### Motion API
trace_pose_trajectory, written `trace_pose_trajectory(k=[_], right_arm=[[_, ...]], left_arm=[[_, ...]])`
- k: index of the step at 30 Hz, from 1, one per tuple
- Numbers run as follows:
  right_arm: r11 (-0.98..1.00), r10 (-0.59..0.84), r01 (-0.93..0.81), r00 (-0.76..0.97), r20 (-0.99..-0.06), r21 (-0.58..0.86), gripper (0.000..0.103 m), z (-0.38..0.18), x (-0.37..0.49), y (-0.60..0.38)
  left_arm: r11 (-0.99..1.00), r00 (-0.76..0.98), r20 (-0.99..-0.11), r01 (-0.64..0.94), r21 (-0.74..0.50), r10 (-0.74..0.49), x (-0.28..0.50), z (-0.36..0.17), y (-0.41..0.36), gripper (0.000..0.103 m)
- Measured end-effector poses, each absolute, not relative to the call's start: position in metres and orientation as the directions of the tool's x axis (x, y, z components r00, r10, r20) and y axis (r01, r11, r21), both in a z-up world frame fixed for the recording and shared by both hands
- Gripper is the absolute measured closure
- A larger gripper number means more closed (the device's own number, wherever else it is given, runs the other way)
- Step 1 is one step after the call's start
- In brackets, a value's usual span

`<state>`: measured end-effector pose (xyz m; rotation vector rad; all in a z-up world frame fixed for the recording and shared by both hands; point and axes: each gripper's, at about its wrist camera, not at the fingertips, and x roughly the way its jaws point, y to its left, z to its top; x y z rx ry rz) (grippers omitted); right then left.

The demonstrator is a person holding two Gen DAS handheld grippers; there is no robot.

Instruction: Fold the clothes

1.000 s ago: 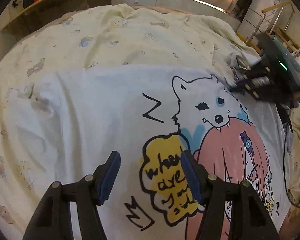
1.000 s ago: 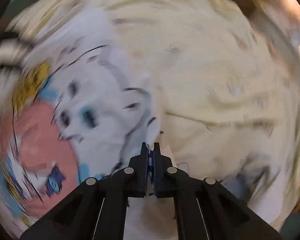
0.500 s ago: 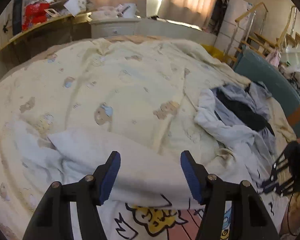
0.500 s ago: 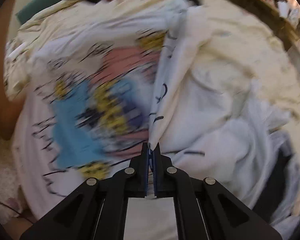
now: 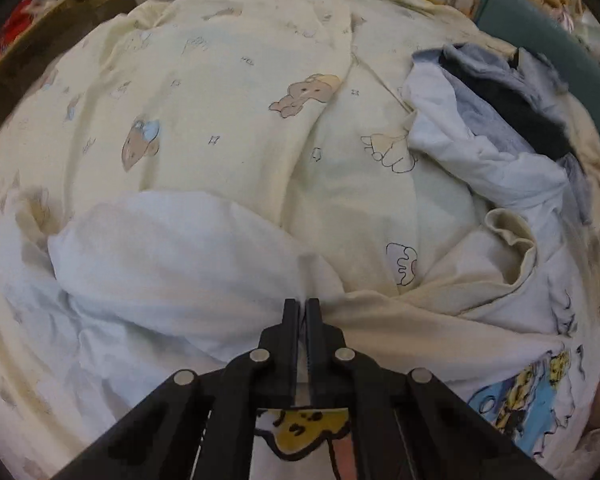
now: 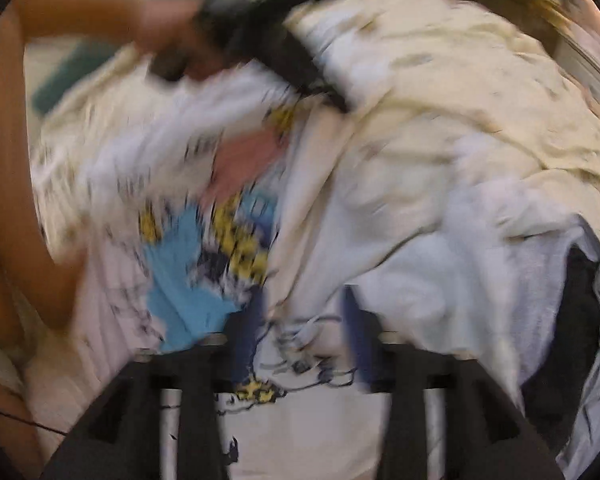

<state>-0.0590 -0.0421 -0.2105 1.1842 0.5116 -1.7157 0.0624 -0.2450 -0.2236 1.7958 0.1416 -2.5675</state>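
White cotton, printed with a cartoon in yellow, blue and pink outlined in black: the T-shirt [image 5: 188, 264] lies on the bed, partly doubled over so that its plain inner side faces up and the print shows only at the near and right margins; in the left wrist view the left tongs [image 5: 303, 305] are pinched together on a raised fold of the T-shirt's cloth, with ridges of fabric running away from the pinch to either side; in the right wrist view, which is smeared by motion, the right tongs [image 6: 304, 320] are opening, their blue pads [image 6: 252, 320] apart over the printed part of the T-shirt, cloth lying between them and no pad pressing on it; beyond the T-shirt's folded edge the cream bedspread [image 5: 228, 92], patterned with small bears and clouds, stretches rumpled but uncovered toward the far side of the bed; to the right of the T-shirt a heap of other clothes [image 5: 500, 120], white, grey and black, crowds that side; a person's hand [image 6: 160, 28] and bare forearm show blurred beyond the T-shirt in the right wrist view.
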Motion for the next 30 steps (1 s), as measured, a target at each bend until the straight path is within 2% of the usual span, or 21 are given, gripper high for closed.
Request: trace_pose_trajectory(k=[3,5,10,14,16,18,22,23,25,26,30], right_arm=[[-0.515,-0.493,0.845,-0.156,-0.856,0.142,0.022,-0.193,-0.087,-0.036],[-0.504,-0.477,0.857,-0.167,-0.863,0.113,0.022,-0.196,-0.100,-0.047],[-0.444,-0.421,0.888,-0.092,-0.902,0.117,0.028,-0.227,-0.118,-0.082],[-0.494,-0.359,0.864,-0.103,-0.928,0.095,0.028,-0.254,-0.126,-0.087],[-0.523,-0.384,0.841,-0.088,-0.919,0.138,0.028,-0.257,-0.129,-0.082],[-0.526,-0.433,0.829,-0.066,-0.899,0.192,0.028,-0.251,-0.127,-0.074],[-0.502,-0.464,0.838,-0.052,-0.884,0.214,0.028,-0.240,-0.125,-0.065],[-0.494,-0.467,0.841,-0.040,-0.883,0.223,0.028,-0.239,-0.125,-0.063],[-0.474,-0.476,0.846,-0.014,-0.880,0.243,0.034,-0.237,-0.127,-0.062],[-0.467,-0.481,0.847,-0.001,-0.877,0.255,0.037,-0.236,-0.129,-0.063],[-0.446,-0.488,0.854,0.018,-0.873,0.267,0.039,-0.233,-0.136,-0.069]], left_arm=[[-0.986,-0.418,-0.905,0.103,-0.129,0.074,0.080,-0.206,-0.259,0.100],[-0.984,-0.450,-0.891,0.125,-0.125,0.056,0.100,-0.194,-0.263,0.100],[-0.965,-0.490,-0.872,0.215,-0.151,0.027,0.159,-0.173,-0.270,0.100],[-0.930,-0.409,-0.912,0.338,-0.143,-0.008,0.207,-0.202,-0.277,0.101],[-0.899,-0.321,-0.947,0.409,-0.156,0.019,0.226,-0.229,-0.283,0.101],[-0.894,-0.321,-0.946,0.411,-0.176,0.039,0.235,-0.233,-0.286,0.101],[-0.965,-0.472,-0.878,0.183,-0.186,0.079,0.207,-0.194,-0.276,0.100],[-0.975,-0.501,-0.859,0.115,-0.189,0.107,0.191,-0.184,-0.273,0.097],[-0.982,-0.552,-0.817,-0.021,-0.188,0.168,0.161,-0.164,-0.267,0.076],[-0.981,-0.547,-0.816,-0.054,-0.186,0.185,0.146,-0.163,-0.268,0.062],[-0.972,-0.440,-0.870,-0.169,-0.162,0.222,0.088,-0.186,-0.274,0.059]])
